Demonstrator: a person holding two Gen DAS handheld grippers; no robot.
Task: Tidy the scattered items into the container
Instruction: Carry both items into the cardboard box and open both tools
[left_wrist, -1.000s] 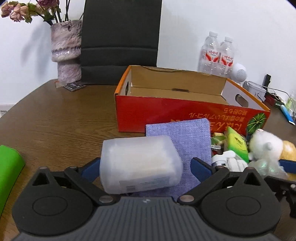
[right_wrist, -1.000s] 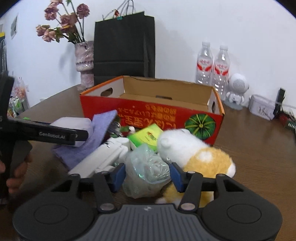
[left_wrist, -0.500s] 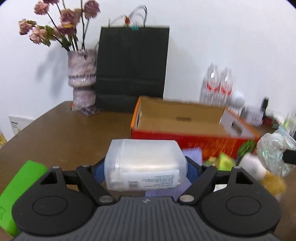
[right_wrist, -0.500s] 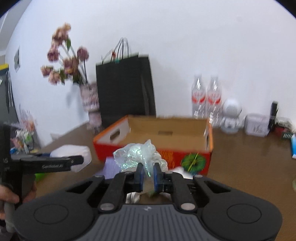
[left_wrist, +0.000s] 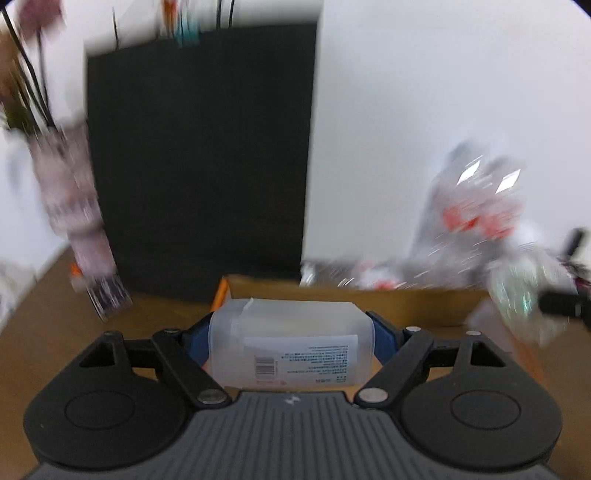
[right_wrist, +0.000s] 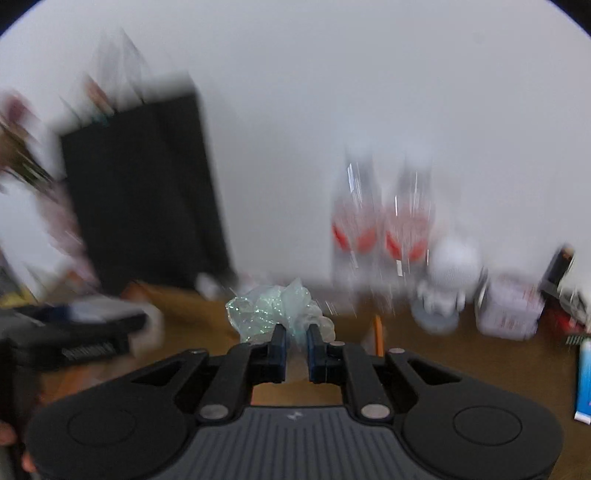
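My left gripper (left_wrist: 291, 334) is shut on a translucent white plastic box (left_wrist: 290, 345) with a barcode label and holds it in the air in front of the cardboard box (left_wrist: 369, 299), whose brown rim shows just beyond. My right gripper (right_wrist: 296, 341) is shut on a crumpled iridescent plastic bag (right_wrist: 275, 308) and holds it up above the table. That bag also shows blurred at the right of the left wrist view (left_wrist: 517, 299). Both views are motion-blurred.
A black paper bag (left_wrist: 201, 158) stands against the wall behind the box, with a vase of dried flowers (left_wrist: 70, 206) to its left. Two water bottles (right_wrist: 380, 229), a small white robot figure (right_wrist: 448, 284) and a white container (right_wrist: 509, 310) stand at the back right.
Both grippers have risen and moved forward toward the cardboard box, each carrying its item. The scattered pile on the table has dropped out of view.
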